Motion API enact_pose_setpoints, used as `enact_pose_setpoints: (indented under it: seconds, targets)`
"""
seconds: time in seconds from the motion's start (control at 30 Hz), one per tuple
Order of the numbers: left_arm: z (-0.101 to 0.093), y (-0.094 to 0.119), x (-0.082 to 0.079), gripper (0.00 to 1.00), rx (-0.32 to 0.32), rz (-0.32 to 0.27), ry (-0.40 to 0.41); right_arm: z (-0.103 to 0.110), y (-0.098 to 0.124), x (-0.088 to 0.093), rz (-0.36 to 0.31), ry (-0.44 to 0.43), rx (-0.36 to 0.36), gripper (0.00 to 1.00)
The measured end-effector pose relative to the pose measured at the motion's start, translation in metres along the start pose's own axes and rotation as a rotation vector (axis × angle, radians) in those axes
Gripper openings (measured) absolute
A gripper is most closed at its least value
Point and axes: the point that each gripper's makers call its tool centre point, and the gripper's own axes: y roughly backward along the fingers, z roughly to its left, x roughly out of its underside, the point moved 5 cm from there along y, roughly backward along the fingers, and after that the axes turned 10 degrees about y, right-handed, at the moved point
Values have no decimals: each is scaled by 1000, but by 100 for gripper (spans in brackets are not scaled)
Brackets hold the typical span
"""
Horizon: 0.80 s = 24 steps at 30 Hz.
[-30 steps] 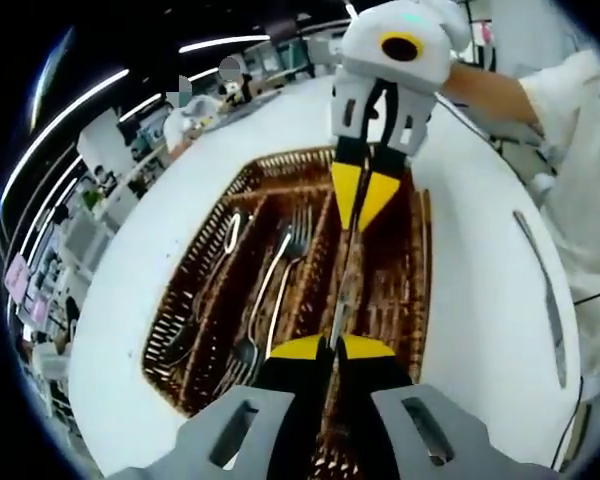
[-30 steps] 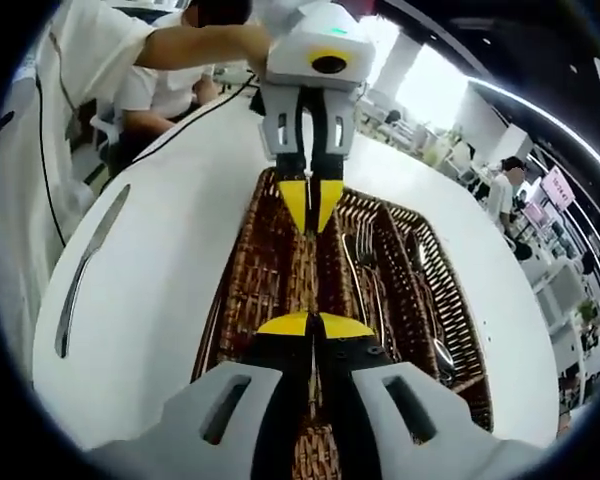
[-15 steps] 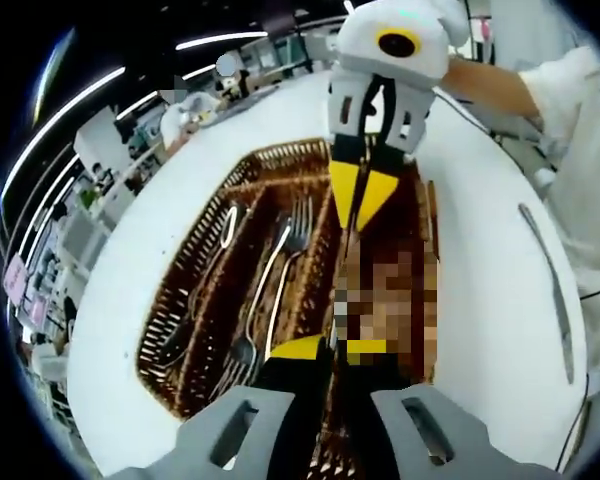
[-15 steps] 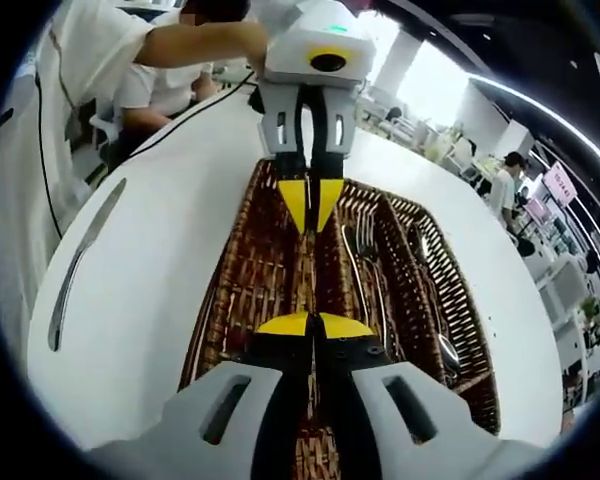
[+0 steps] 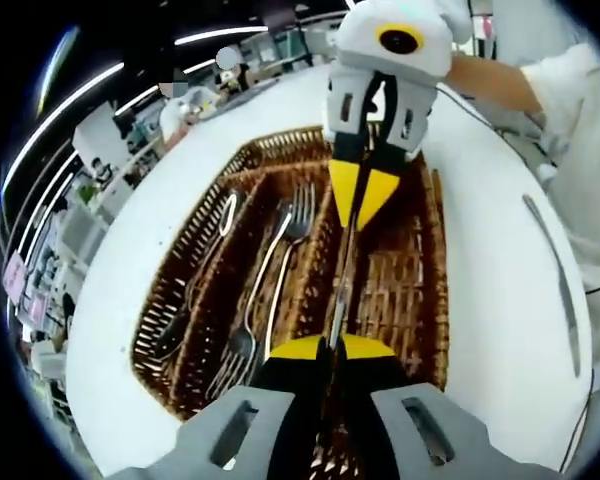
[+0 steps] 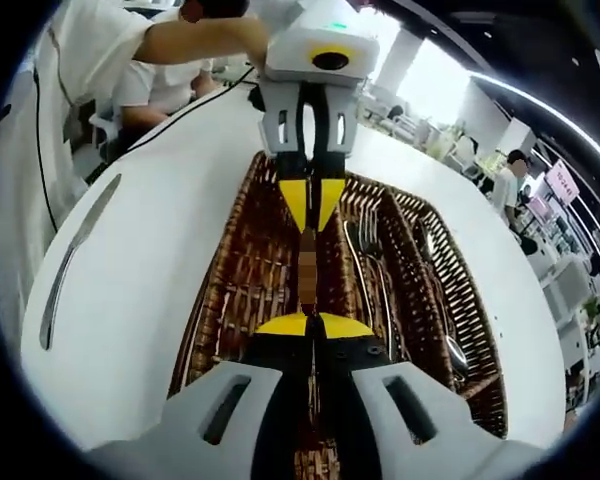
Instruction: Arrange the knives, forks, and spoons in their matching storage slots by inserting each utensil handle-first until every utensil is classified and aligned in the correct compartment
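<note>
A table knife (image 5: 342, 280) is stretched between both grippers above the right-hand compartment of a brown wicker cutlery tray (image 5: 440, 300). My left gripper (image 5: 326, 345) is shut on its near end. My right gripper (image 5: 360, 200) reaches in from the top and is shut on its far end. In the right gripper view the same knife (image 6: 308, 243) runs from my right gripper (image 6: 312, 325) up to my left gripper (image 6: 312, 208), over the tray (image 6: 205, 300). Forks (image 5: 280, 260) lie in the middle slot and spoons (image 5: 205, 270) in the left slot.
A second knife (image 5: 555, 280) lies loose on the round white table, to the right of the tray, and shows on the left in the right gripper view (image 6: 75, 260). Forks (image 6: 368, 270) and spoons (image 6: 440, 320) lie in the other slots. A person's sleeve (image 5: 580, 120) is behind the table.
Both grippers stay shut on the knife. Both views have shifted a little and the tray looks slightly larger and closer under the knife.
</note>
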Motion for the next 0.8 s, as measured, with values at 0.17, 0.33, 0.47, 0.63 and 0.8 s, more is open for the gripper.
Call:
enact_pose_setpoints:
  seconds: [0.17,0.33,0.47,0.63,0.8]
  targets:
    - [2,-3,2,4,4,4,5,1,-4,3,6,-11,-8,1]
    - [3,-7,4,4,7,19,1,3,-11,6,30,-14,-23,1]
    - [1,-8,7,4,13,28,-1,6,-13,7,39,-4,-36,1]
    - [1,-10,9,4,13,40,-8,9,-18,9,53,-18,-54,1]
    - [-1,-12,9,4,16,42,-9,11,-19,12,58,-18,-57,1]
